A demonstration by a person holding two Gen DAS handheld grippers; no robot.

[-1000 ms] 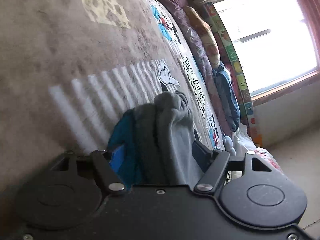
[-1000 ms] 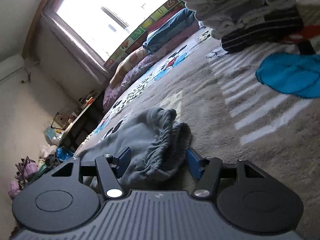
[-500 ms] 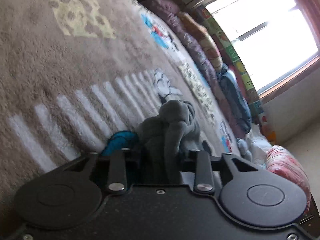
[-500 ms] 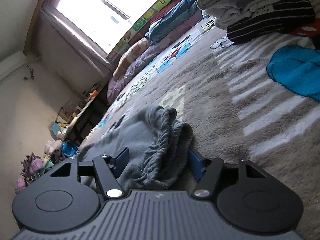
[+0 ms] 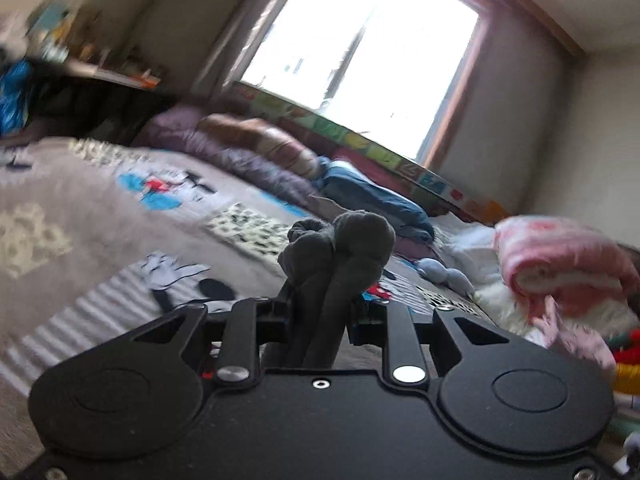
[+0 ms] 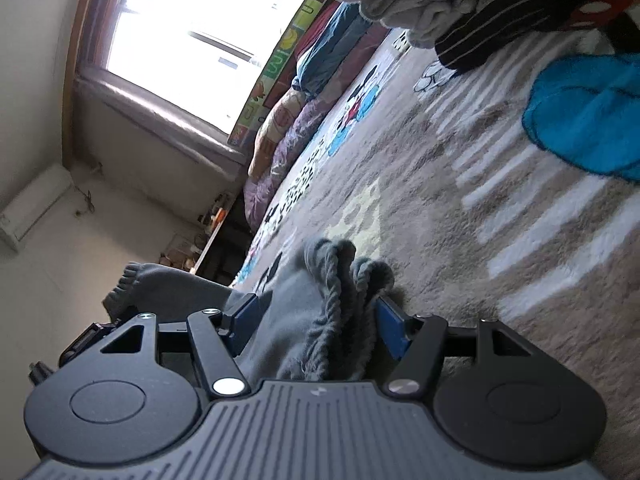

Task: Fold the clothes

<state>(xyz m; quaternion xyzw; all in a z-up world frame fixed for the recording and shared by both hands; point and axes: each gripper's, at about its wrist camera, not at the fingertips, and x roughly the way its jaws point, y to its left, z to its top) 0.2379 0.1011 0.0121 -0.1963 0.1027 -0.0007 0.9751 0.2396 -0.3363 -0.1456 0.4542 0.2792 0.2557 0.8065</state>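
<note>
Fleece throughout: we see a grey garment (image 5: 340,248) of soft, ribbed knit — bunched into a rounded knot in the left wrist view — lying on a plush brown blanket (image 6: 460,184) with white stripes and cartoon prints. Our left gripper (image 5: 320,316) is clamped on that bunch, raised above the bed and pointing toward the window (image 5: 360,52). Our right gripper (image 6: 316,316) lies low — blue pads apart, straddling the gathered waistband without pinching it. A folded stack (image 6: 460,4) sits well beyond.
</note>
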